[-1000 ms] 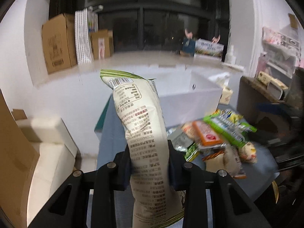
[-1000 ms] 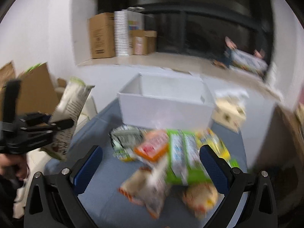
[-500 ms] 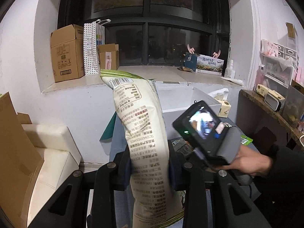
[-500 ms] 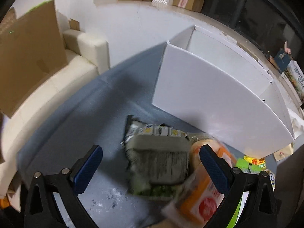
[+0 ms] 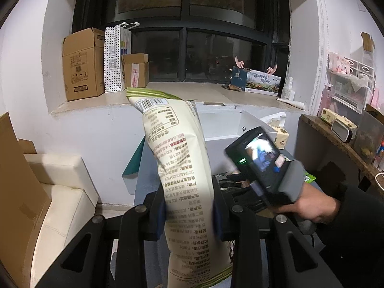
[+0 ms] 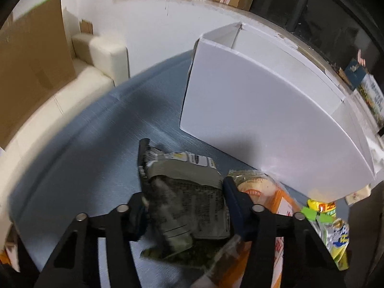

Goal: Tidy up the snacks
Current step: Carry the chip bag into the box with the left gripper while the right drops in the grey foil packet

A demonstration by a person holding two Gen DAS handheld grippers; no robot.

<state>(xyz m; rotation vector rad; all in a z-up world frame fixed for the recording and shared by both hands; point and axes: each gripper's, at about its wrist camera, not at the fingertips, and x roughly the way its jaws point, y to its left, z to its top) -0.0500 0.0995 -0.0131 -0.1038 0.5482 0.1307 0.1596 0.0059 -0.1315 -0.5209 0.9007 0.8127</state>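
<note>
My left gripper [image 5: 189, 212] clamps a tall cream snack bag [image 5: 178, 165] with green striped ends, held upright in the air, its printed back facing me, with open room to its left. My right gripper [image 6: 186, 212] is closed around a grey-green snack packet [image 6: 189, 206] lying on the blue table [image 6: 79, 158]. The white box [image 6: 266, 129] stands just beyond it, orange and yellow packs crowd its right, and bare cloth lies to its left.
</note>
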